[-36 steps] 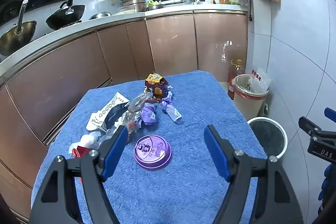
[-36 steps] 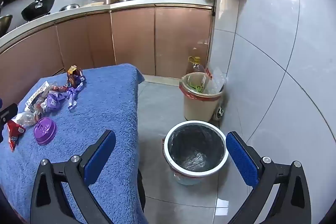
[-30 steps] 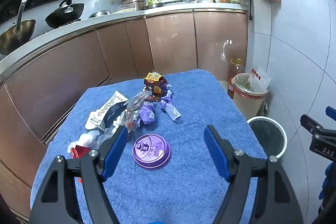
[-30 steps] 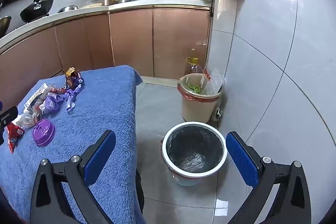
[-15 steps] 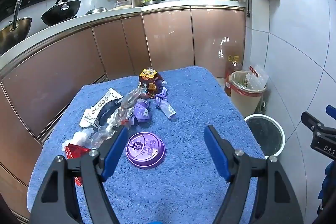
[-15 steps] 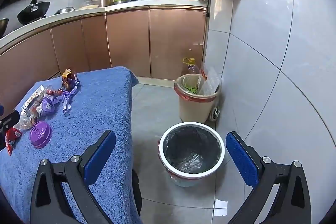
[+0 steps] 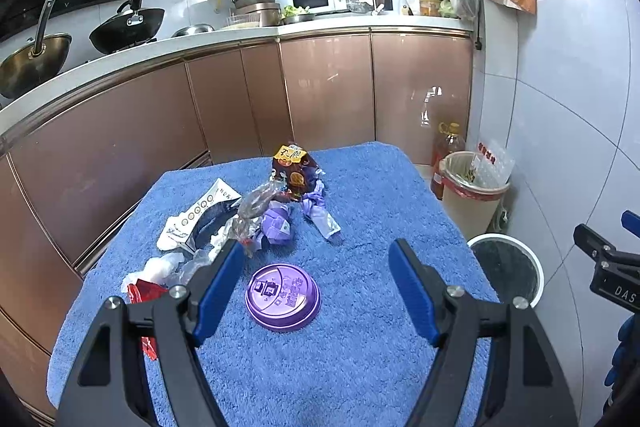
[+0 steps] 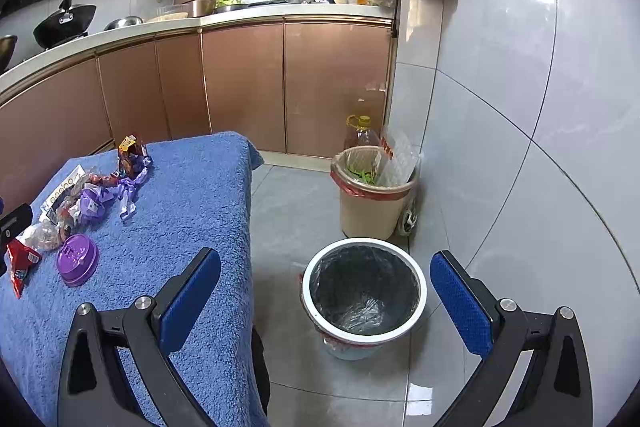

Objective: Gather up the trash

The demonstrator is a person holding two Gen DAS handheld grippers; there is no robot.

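Copper cabinets (image 7: 328, 95), seemingly grey floor (image 8: 292, 211)

The left gripper (image 7: 316, 283) is built of matte black plastic arms with triangular cut-outs, each arm carrying two round silver screw heads near its front end. Its two fingers (image 7: 216, 291) are faced with long blue pads. The right gripper (image 8: 324, 303) has the same black frame, silver screws and blue pads, whose surface shows a fine dotted texture. White letters "DAS" mark a black part of the right gripper in the left wrist view.
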